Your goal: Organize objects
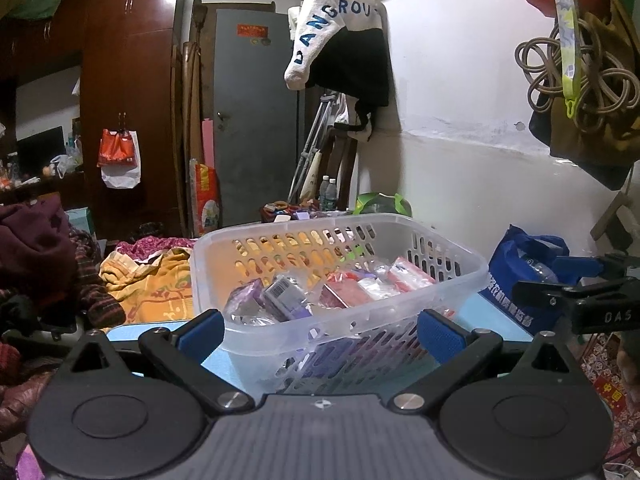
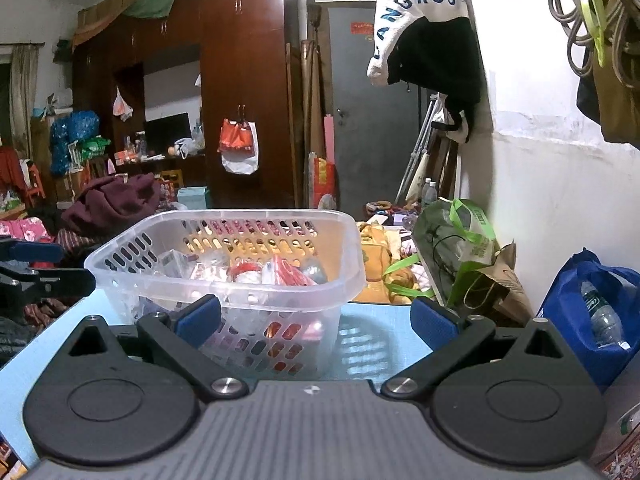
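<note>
A clear plastic basket with slotted walls stands on a light blue table. It holds several small packets, among them a purple one and red ones. My left gripper is open and empty, its blue pads on either side of the basket's near wall. In the right wrist view the basket sits ahead and left on the table. My right gripper is open and empty, its left pad in front of the basket's near wall. Each gripper shows at the edge of the other view.
A blue bag with a water bottle and a green bag stand right of the table by the white wall. Clothes are piled beyond the table's left side. A jacket hangs overhead.
</note>
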